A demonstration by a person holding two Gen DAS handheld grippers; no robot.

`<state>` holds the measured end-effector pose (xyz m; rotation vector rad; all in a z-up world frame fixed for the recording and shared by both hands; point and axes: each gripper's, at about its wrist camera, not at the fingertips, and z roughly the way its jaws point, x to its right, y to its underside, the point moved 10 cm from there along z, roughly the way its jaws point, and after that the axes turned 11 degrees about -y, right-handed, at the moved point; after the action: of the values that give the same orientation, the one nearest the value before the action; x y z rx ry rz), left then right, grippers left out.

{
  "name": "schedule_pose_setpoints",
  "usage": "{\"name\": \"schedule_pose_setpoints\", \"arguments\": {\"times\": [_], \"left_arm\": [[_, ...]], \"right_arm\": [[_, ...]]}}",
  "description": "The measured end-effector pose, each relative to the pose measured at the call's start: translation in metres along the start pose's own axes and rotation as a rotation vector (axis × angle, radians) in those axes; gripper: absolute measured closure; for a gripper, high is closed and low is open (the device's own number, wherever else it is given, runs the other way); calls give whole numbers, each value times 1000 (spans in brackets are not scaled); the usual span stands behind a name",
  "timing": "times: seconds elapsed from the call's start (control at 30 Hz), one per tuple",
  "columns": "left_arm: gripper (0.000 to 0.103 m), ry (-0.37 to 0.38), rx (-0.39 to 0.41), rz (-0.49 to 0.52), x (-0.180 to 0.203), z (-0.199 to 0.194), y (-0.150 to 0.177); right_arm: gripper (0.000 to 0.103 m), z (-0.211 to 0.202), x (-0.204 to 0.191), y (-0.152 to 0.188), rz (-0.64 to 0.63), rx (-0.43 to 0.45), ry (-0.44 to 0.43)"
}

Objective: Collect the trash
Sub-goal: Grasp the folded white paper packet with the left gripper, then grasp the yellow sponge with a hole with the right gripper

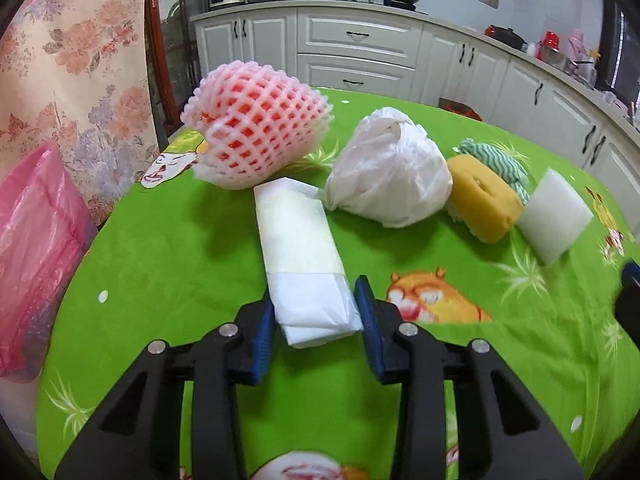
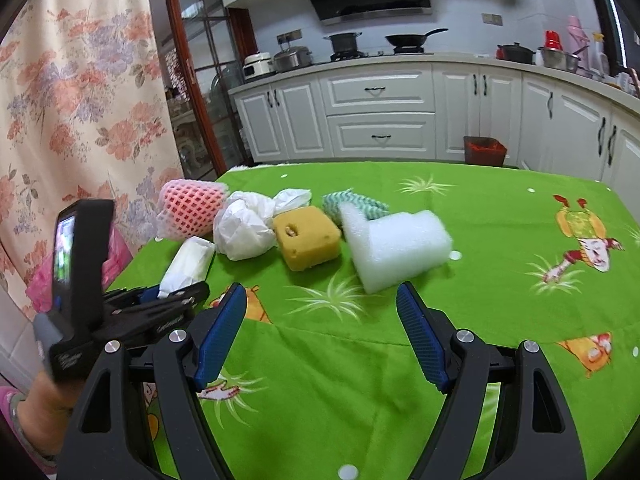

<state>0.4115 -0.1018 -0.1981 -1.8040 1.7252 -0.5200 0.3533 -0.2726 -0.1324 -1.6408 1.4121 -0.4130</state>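
Note:
On the green tablecloth (image 1: 160,264) lies a white tissue packet (image 1: 304,248), its near end between the blue pads of my left gripper (image 1: 316,300), which is shut on it. Behind it stand a fruit in pink foam netting (image 1: 256,128), a knotted white plastic bag (image 1: 388,176), a yellow sponge (image 1: 484,200), a green striped cloth (image 1: 496,160) and a white foam block (image 1: 554,216). My right gripper (image 2: 320,320) stands open above the cloth, just short of the foam block (image 2: 396,244), with nothing between its fingers. The left gripper (image 2: 168,300) shows at its left, on the packet (image 2: 188,264).
A pink plastic bag (image 1: 36,256) hangs off the table's left edge beside a floral curtain (image 1: 72,60). White kitchen cabinets (image 2: 380,116) and a stove counter stand behind the table. A red-lined bin (image 2: 484,150) sits on the floor beyond the far edge.

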Motion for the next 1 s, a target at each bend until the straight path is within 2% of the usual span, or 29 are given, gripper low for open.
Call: {"name": "schedule_pose_setpoints", "arguments": {"times": [0.23,0.5,0.67,1.0], "left_arm": [[68,51,-5,49,-24,-17,27],[68,45,18,70,-57,-32,52],[68,58,11,49,-69,-32,55],[67,61,13,74,-65,-28,48]], "right_arm": [[30,30,-18,-7,-63,-50,-20],[30,63,-29,-16,-101,-79,-17],[30,81,-19,-22,-104,-98,8],[30,111,-9,-31,-160,-146,51]]}}
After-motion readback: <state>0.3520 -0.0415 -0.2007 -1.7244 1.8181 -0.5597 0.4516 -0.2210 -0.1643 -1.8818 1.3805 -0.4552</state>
